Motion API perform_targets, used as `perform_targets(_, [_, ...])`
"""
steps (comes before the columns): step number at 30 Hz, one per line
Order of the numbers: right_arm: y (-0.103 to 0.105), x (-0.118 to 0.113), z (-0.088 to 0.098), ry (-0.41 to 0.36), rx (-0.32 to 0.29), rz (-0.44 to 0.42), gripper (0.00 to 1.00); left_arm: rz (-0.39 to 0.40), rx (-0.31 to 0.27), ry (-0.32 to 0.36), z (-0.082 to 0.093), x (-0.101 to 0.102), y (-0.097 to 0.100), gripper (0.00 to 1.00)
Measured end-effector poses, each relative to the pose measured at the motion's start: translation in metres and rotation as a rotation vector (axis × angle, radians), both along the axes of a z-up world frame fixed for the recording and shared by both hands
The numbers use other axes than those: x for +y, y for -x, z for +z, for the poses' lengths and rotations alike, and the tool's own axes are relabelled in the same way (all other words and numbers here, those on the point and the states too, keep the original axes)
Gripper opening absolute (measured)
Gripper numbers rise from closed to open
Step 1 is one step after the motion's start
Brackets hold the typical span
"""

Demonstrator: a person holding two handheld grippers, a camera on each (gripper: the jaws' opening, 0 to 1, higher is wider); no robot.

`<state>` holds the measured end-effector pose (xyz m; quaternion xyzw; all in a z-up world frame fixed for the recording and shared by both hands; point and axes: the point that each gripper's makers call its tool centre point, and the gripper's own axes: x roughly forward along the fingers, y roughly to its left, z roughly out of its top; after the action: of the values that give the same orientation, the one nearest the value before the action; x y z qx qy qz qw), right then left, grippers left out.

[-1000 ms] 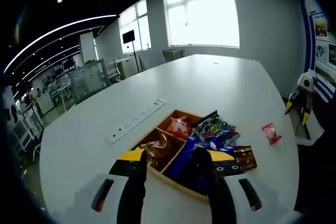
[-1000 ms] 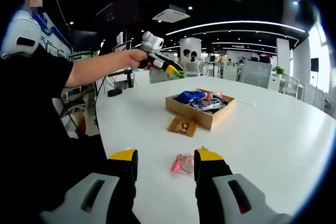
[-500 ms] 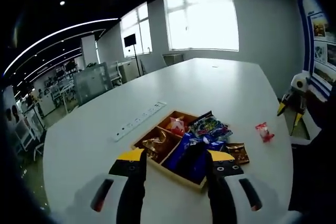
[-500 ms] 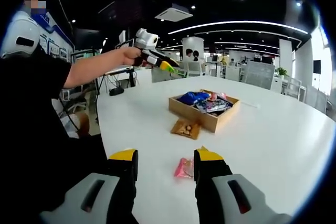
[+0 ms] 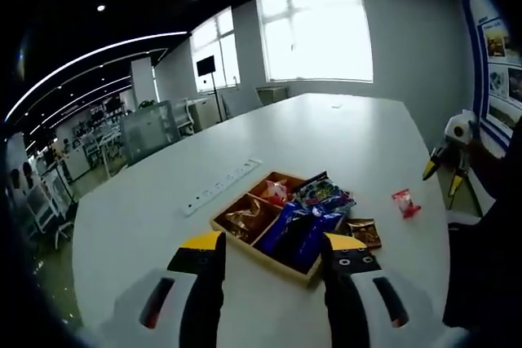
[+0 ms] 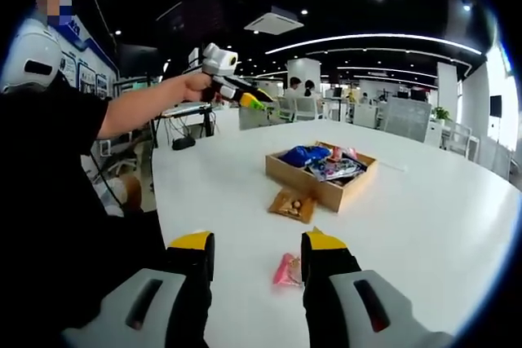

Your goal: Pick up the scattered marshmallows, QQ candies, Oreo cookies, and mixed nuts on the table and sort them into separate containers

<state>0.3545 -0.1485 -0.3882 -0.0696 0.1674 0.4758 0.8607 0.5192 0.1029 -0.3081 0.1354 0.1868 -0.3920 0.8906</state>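
A wooden divided box [image 5: 245, 244] [image 6: 287, 175] sits mid-table, holding blue packets [image 5: 298, 230], a colourful packet [image 5: 322, 193], a brown packet [image 5: 245, 222] and a red one [image 5: 276, 191]. A brown nut packet [image 5: 363, 232] [image 6: 294, 203] lies beside the box. A pink-red candy packet [image 5: 402, 202] [image 6: 287, 270] lies on the table just ahead of my right gripper [image 6: 251, 244], which is open and empty. My left gripper [image 5: 269, 246] is open, held above the table short of the box. In the right gripper view the left gripper [image 6: 232, 91] is held high in a hand.
The big white table [image 5: 326, 136] has a power strip [image 5: 220, 187] left of the box. A person's black-sleeved arm and body [image 6: 57, 144] fill the left of the right gripper view. The right gripper [image 5: 447, 152] shows at the table's right edge. Office desks stand beyond.
The left gripper has pulled back and up from the box, which now looks smaller and farther. The right gripper has edged closer to the pink packet.
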Motion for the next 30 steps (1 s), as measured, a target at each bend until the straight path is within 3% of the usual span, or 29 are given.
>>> perform_targets(8, [-0.003,0.005,0.001,-0.003,-0.003,0.008,0.39,0.006,-0.009,0.014,0.001,0.004,0.014,0.52])
perform_targets(21, [-0.005,0.009,0.001,-0.003,-0.001,0.015,0.39,0.035,-0.022,0.057,0.009,0.032,0.008,0.52])
perform_targets(30, [-0.009,0.012,0.000,-0.003,-0.001,0.019,0.39,0.059,-0.037,0.089,0.014,0.050,0.018,0.52])
